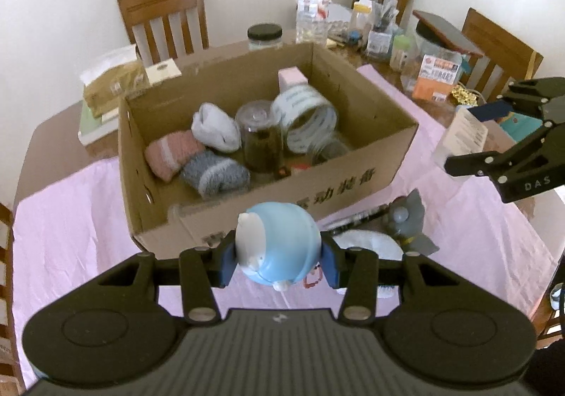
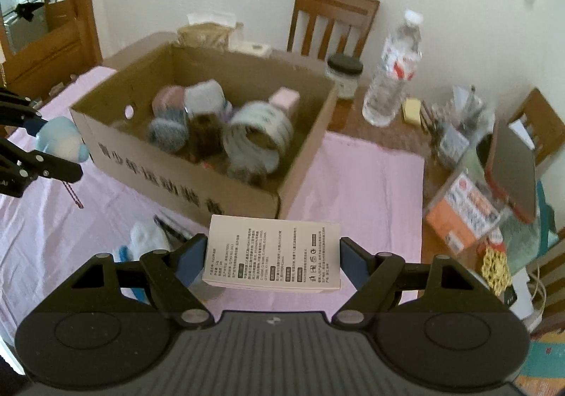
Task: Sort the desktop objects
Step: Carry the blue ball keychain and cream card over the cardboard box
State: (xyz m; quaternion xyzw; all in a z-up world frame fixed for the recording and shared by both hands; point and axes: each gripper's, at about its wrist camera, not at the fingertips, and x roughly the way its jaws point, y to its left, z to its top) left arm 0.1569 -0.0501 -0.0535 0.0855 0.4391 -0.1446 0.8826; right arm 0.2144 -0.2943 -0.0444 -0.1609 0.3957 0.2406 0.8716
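The left gripper (image 1: 277, 260) clamps a blue round toy (image 1: 279, 244) just short of the cardboard box's (image 1: 268, 198) near wall. The right gripper (image 2: 272, 256) grips a white printed carton (image 2: 273, 256) by its side edges, seemingly above open pink tablecloth (image 2: 360, 184) beside the box's corner.

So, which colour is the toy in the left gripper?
Light blue and white toy; left wrist view shows it best.

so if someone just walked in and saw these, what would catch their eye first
Most likely the open cardboard box mid-table on the pink cloth, holding rolled socks and jars. Next, both grippers are loaded: the left gripper is shut on a round blue toy just short of the box's near wall, and the right gripper holds a white printed box flat, near the carton's corner.
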